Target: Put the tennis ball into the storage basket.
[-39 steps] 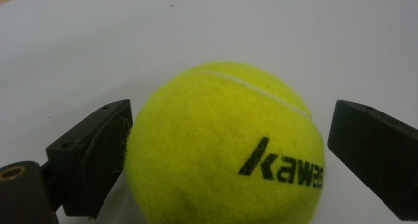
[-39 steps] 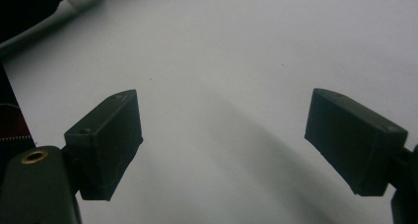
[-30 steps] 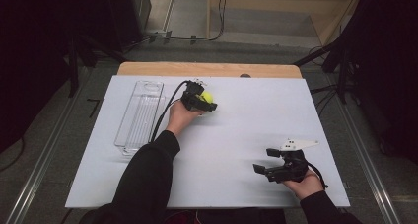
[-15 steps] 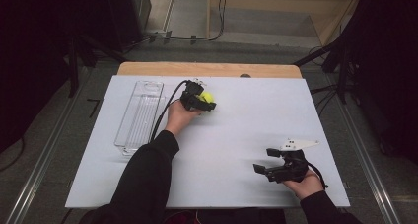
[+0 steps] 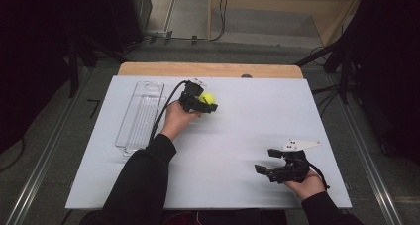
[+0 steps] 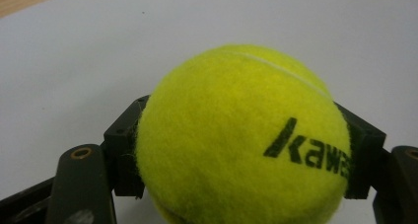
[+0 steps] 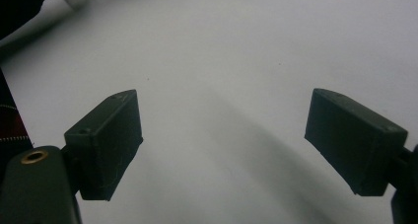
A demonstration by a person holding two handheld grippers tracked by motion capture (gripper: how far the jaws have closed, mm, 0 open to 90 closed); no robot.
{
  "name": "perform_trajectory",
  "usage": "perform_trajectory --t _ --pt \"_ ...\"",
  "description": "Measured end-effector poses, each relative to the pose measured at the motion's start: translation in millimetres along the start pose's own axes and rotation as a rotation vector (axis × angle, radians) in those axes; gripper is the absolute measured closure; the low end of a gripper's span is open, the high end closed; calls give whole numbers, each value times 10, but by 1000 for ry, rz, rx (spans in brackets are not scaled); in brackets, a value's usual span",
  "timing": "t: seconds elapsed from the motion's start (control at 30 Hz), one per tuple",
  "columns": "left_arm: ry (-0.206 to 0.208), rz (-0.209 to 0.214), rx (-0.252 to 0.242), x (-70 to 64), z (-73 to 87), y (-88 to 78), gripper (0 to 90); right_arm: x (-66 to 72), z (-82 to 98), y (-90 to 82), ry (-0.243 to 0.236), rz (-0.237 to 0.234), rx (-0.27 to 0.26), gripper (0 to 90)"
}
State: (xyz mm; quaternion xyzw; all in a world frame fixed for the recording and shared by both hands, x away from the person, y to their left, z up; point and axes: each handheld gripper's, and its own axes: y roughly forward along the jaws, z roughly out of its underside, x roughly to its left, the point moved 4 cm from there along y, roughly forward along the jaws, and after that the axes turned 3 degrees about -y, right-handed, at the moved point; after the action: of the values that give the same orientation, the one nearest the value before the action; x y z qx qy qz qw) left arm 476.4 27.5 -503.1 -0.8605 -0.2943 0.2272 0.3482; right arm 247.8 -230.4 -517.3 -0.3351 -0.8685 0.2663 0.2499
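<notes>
A yellow tennis ball with black lettering sits between the jaws of my left gripper, at the back middle of the white table top. In the left gripper view the ball bulges past both black pads, which press into its felt on either side, so the gripper is shut on it. My right gripper rests near the front right edge, held in a hand. Its jaws stand wide apart with nothing between them, only bare white surface.
A long clear plastic tray lies lengthwise at the left of the table, just left of my left forearm. A wooden strip runs along the table's far edge. Dark floor and metal rails surround the table.
The left hand with the ball has shifted slightly, a little upward. The right hand has stayed where it was.
</notes>
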Motion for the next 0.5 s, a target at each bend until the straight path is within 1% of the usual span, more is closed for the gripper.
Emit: perform_trajectory --t 0.1,0.17,0.23,0.3,0.4,0.47,0.5 --pt "-4 7 6 -28 22 -46 260 -5 0 0 -1 1 -3 124" --pt "-14 36 -2 -52 35 -88 260 -6 -1 0 1 2 -3 125" --pt "-27 70 0 -85 56 -125 260 -7 0 0 0 3 -2 124" --pt "-19 77 8 -121 78 -166 260 -6 0 -1 2 3 -3 125" --pt "-3 76 28 -166 85 -222 260 -9 2 -6 3 3 -1 125" --pt "4 74 26 -193 75 -269 260 -9 0 -5 2 3 -3 125" --pt "-2 81 25 -209 73 -294 260 -9 0 -5 2 4 -2 125"
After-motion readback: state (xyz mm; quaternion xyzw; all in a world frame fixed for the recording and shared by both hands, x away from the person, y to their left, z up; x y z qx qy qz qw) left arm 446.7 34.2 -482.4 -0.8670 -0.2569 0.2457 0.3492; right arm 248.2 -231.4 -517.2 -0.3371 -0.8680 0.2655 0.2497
